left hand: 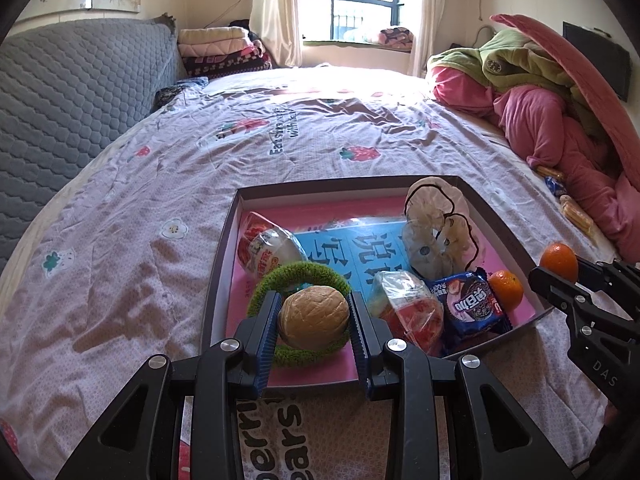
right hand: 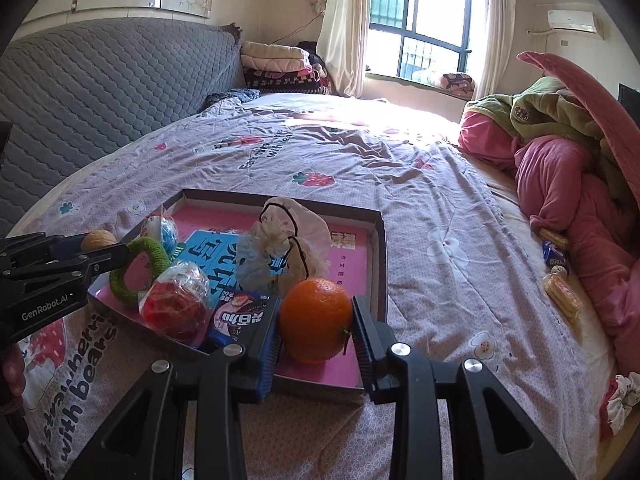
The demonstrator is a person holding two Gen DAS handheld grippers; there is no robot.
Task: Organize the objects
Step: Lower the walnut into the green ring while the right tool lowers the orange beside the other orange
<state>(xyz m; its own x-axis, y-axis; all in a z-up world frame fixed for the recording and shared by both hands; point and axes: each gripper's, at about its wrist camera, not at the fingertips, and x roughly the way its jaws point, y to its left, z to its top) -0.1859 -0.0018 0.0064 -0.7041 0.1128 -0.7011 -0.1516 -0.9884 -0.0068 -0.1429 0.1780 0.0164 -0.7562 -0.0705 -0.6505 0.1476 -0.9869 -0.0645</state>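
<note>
Walnut (left hand: 314, 316) sits squeezed in the left gripper (left hand: 314, 328), over the green ring (left hand: 298, 280) at the box's (left hand: 224, 276) near left. Orange (right hand: 316, 318) is squeezed in the right gripper (right hand: 316, 340), over the near right corner. Go low before letting go, so neither rolls out.
</note>
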